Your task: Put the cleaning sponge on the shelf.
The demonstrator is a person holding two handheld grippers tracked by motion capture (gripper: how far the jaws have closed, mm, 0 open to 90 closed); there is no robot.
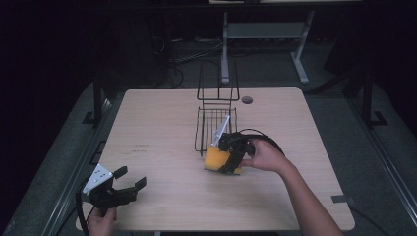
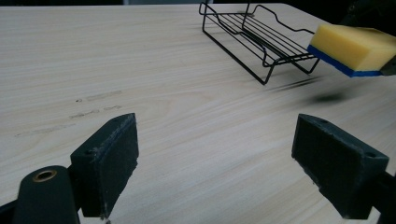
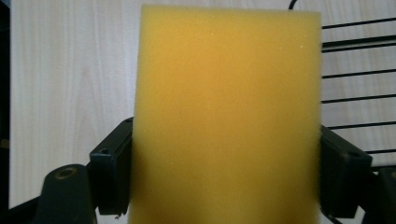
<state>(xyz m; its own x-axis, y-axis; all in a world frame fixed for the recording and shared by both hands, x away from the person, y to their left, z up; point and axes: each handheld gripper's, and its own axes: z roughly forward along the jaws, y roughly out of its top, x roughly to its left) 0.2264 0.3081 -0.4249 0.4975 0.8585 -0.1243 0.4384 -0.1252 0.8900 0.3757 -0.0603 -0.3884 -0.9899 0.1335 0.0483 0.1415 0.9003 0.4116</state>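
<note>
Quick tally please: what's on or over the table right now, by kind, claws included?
Sponges: 1, the yellow sponge with a blue underside, held off the table in the right claw.
Wire racks: 1, the black wire rack on the table.
Claws: 2, the right one shut on the sponge, the left claw open and holding nothing.
Total: 4.

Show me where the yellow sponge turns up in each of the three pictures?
High view: the yellow sponge sits just right of centre, clamped in the right hand-held gripper.
Left gripper view: top right corner, lifted off the table, blue layer underneath.
Right gripper view: centre, between the black jaws.
Shared landmark: the black wire rack beside it.
</note>
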